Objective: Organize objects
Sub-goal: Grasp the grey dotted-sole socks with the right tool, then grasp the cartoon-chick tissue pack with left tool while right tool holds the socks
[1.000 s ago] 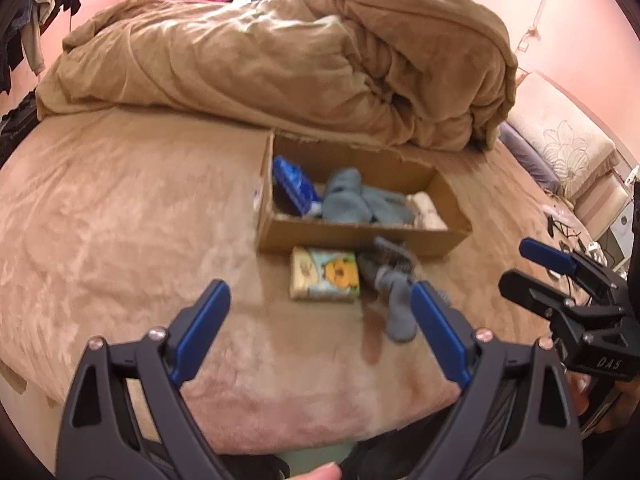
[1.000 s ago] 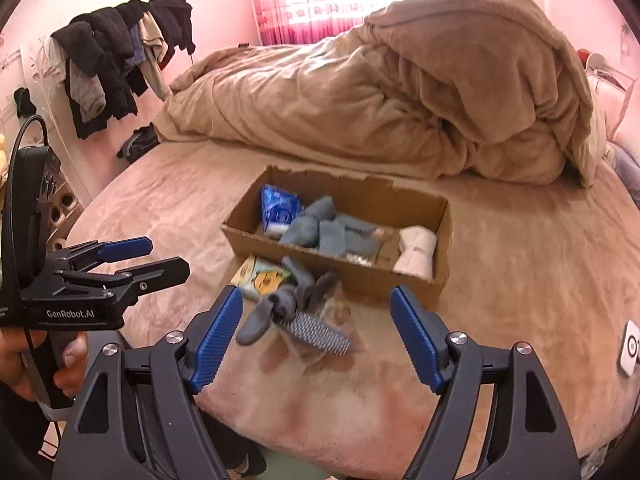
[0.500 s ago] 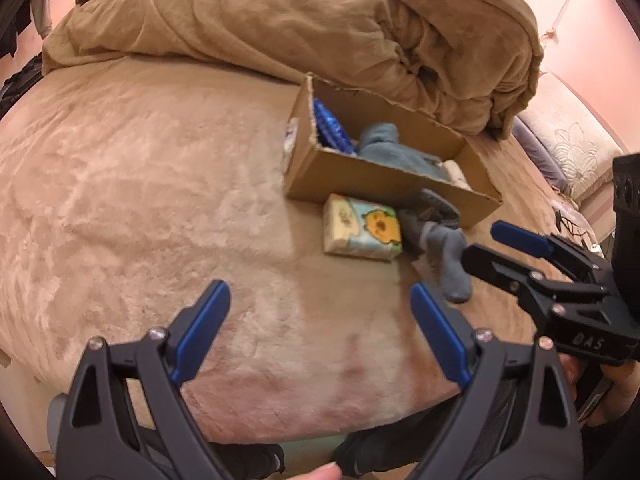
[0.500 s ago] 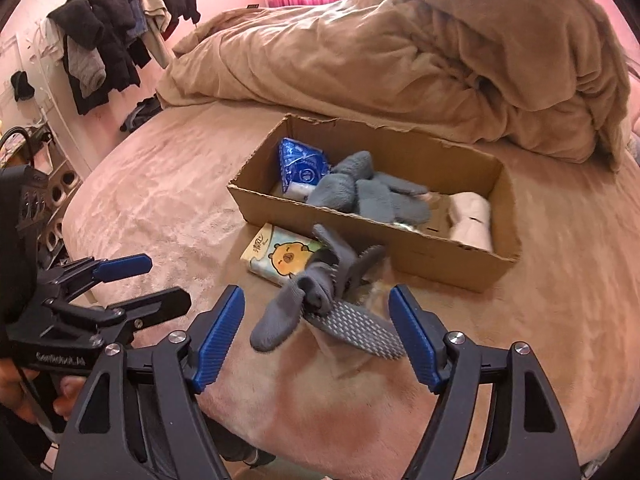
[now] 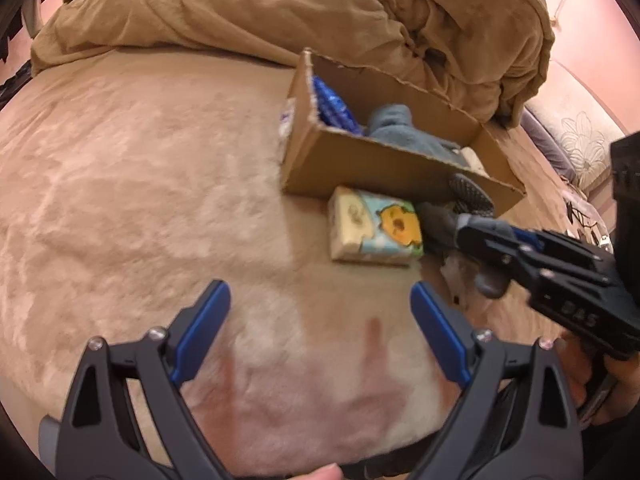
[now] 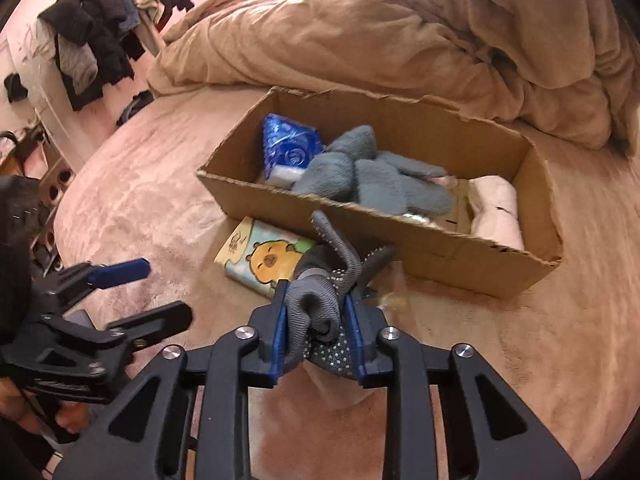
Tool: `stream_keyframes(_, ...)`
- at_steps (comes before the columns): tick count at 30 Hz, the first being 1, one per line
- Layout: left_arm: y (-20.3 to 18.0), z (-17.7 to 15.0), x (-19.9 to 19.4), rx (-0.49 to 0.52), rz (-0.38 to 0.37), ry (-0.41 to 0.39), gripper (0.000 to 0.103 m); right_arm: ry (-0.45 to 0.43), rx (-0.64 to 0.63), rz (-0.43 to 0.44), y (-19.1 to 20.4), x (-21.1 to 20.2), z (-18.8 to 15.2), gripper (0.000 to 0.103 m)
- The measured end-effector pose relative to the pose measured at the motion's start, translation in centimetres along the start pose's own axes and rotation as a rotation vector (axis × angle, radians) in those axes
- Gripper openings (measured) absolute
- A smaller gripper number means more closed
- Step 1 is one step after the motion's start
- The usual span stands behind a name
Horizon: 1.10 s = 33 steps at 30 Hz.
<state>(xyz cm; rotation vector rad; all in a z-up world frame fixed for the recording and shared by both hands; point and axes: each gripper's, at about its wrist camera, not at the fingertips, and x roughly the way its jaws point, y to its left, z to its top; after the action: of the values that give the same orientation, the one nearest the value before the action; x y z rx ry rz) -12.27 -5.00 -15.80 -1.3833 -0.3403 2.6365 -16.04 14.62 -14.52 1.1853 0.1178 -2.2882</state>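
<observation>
Matt cardboard box; knit grey sock, rubber-dotted; plush bedspread; glossy blue packet.

A bed with a plush beige-pink cover fills most of both views. A rumpled tan duvet lies heaped across the upper part of the frame. An open cardboard box rests on the cover at centre, just below the duvet. A tissue pack printed with a yellow cartoon animal lies flat against the box's near wall, lower left of it.
</observation>
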Motion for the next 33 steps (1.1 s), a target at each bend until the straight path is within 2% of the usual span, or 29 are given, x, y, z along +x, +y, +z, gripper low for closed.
stream_keyframes(3, -1.1, 0.6, 0.9, 0.037, 0.000, -0.015, 0.093, -0.028, 0.011, 0.012, -0.6, -1.4, 0.1, 0.025)
stream_keyframes(8, -2.7, 1.9, 3.2, 0.075, -0.023, 0.004, 0.093, -0.070, 0.024, 0.014, -1.4, -4.0, 0.5, 0.025)
stream_keyframes(13, -3.9, 2.7, 4.9, 0.115, -0.003, 0.020, 0.092, -0.092, 0.033, 0.003, -2.5, -5.8, 0.4, 0.025)
stream_keyframes(14, -4.0, 2.8, 5.2, 0.117, 0.004, 0.022, 0.089, -0.092, 0.036, 0.002, -2.7, -6.0, 0.3, 0.025)
stream_keyframes(17, -4.0, 2.7, 5.6, 0.132, 0.022, 0.024, 0.068, -0.090, 0.053, -0.004, -3.5, -6.2, -0.3, 0.025)
stream_keyframes(25, -3.9, 2.2, 3.6, 0.131, 0.021, -0.005, 0.065, -0.088, 0.088, -0.011, -4.7, -6.9, -1.2, 0.025)
stream_keyframes(33, -3.8, 1.5, -0.8, 0.112, 0.025, -0.046, 0.066, -0.126, 0.085, -0.022, -4.7, -9.3, -1.0, 0.025)
